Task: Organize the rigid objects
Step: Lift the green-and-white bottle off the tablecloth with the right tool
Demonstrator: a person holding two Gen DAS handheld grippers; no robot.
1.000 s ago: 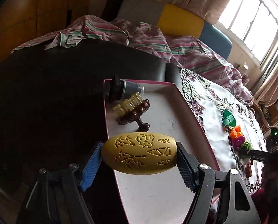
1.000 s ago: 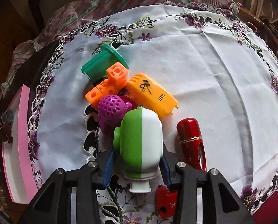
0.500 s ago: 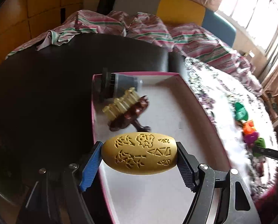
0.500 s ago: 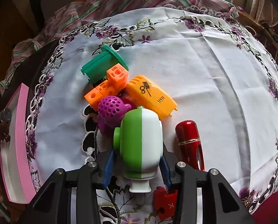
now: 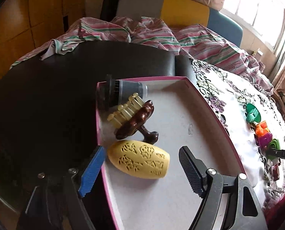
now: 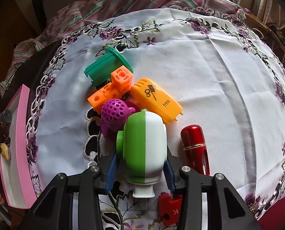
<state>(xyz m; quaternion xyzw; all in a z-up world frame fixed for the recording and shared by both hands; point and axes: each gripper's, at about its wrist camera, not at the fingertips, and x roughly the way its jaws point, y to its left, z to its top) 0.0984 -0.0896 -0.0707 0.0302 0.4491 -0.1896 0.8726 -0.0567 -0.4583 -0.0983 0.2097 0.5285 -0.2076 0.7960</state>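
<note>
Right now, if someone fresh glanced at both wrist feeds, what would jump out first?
The carved yellow egg-shaped piece lying in the pink-rimmed tray, between the opening jaws of the left gripper. Then the green-and-white toy clamped in the right gripper on the flowered tablecloth, beside a bright toy heap.

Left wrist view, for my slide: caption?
Left tool opening, carved yellow oval lying free in pink-rimmed tray.
</note>
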